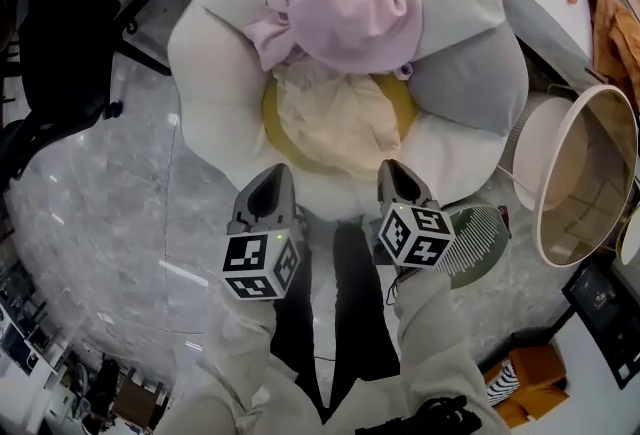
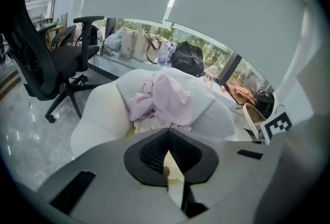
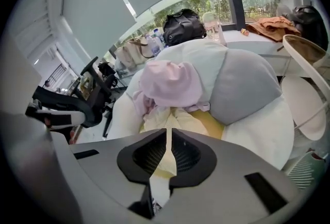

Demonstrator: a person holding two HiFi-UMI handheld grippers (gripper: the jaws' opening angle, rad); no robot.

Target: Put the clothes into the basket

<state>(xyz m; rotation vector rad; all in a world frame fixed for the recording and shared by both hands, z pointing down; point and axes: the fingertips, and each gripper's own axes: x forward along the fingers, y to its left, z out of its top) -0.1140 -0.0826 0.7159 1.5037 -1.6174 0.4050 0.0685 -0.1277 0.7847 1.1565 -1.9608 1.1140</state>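
Head view: a pink garment [image 1: 345, 8] and a cream garment [image 1: 335, 108] are lying on a flower-shaped cushion [image 1: 215, 53], which is resting on a grey marble floor [image 1: 110, 213]. A basket [image 1: 590, 173] is lying tipped at the right, apart from the clothes. A chair [image 1: 60, 33] is standing at the left.

Left gripper view: the left gripper [image 2: 167, 153] is being held with its jaws together, gripping nothing.

Right gripper view: the right gripper [image 3: 168, 133] is being held shut and empty, the cream garment showing beyond it.

Bright, even daylight from the windows [image 2: 216, 55]; both gripper views bulge and darken at rounded edges.
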